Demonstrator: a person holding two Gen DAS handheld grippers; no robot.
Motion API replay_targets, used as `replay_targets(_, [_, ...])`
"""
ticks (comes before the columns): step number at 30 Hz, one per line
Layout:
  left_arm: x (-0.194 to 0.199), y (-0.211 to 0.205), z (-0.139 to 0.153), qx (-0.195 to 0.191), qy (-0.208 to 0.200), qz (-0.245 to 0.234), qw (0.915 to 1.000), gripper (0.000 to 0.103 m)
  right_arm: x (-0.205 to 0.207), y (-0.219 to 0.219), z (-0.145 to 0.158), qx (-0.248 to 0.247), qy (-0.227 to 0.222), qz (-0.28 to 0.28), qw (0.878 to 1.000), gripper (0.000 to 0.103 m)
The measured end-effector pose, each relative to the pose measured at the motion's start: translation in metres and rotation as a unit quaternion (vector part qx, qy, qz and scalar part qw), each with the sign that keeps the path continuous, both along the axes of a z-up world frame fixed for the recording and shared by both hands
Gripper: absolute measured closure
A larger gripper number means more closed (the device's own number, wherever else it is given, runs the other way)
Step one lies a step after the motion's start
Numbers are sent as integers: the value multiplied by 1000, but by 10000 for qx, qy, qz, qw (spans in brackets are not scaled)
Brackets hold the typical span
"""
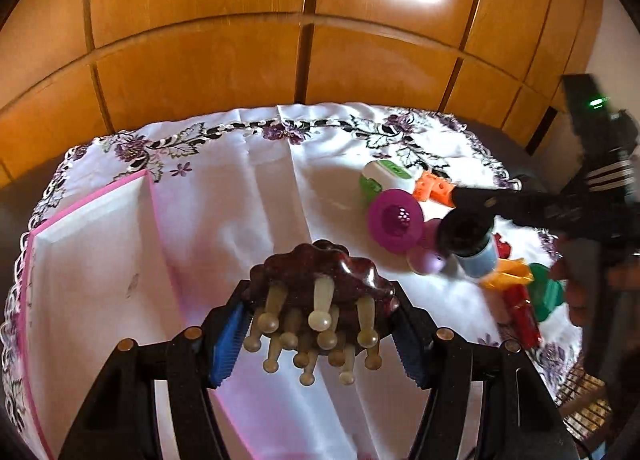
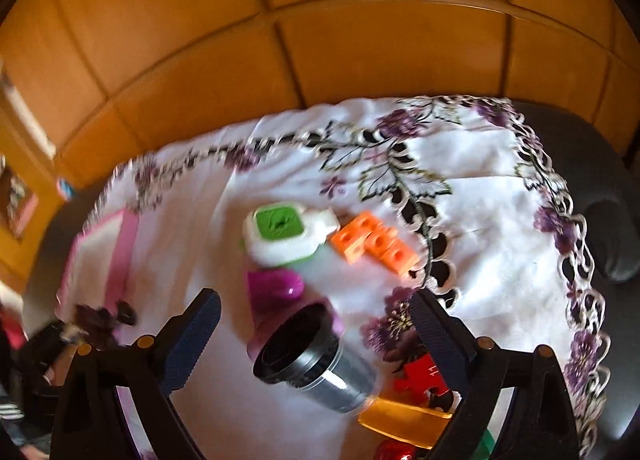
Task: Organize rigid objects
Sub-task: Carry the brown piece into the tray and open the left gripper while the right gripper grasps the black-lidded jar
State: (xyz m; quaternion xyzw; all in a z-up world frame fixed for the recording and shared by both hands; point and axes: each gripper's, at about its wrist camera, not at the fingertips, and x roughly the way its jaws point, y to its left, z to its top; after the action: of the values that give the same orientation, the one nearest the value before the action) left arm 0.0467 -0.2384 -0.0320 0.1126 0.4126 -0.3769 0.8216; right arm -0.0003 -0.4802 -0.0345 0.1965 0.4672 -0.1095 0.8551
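Observation:
My left gripper (image 1: 320, 340) is shut on a dark red massage brush (image 1: 320, 276) with cream knobbed pins, held above the white cloth. Its blue pads press the brush from both sides. A pink-rimmed white tray (image 1: 92, 244) lies just to its left. My right gripper (image 2: 316, 340) stands open over a pile of small items. A black-capped grey cylinder (image 2: 316, 368) lies on its side between the pads, which do not touch it. Around the cylinder are a purple strainer (image 2: 276, 288), a green-and-white box (image 2: 284, 232) and orange blocks (image 2: 372, 240).
A red puzzle piece (image 2: 420, 376), a yellow piece (image 2: 400, 416) and a green piece (image 1: 548, 292) lie near the cylinder. An embroidered white cloth (image 1: 256, 187) covers the round table. Wooden cabinet doors (image 1: 312, 59) stand right behind it.

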Motion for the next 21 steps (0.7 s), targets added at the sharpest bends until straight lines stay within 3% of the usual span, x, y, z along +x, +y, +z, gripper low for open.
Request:
replay_targets(10, [9, 70, 19, -295, 101, 490, 9983, 37, 8, 19, -17, -240, 512, 456, 9974, 6])
replay_targets(11, [15, 81, 18, -300, 148, 620, 9975, 37, 10, 23, -21, -308, 656, 546, 9959, 10])
replay_targets(12, [19, 88, 17, -288, 160, 710, 9969, 38, 11, 27, -26, -461, 801, 580, 9940, 40])
replay_targets(15, [39, 120, 11, -205, 192, 1194, 9925, 38, 10, 37, -26, -855, 870, 677, 9902, 45])
replay_targets(21, [83, 169, -3, -77, 303, 1902, 9813, 38, 10, 33, -26, -757, 852, 670, 9912, 45])
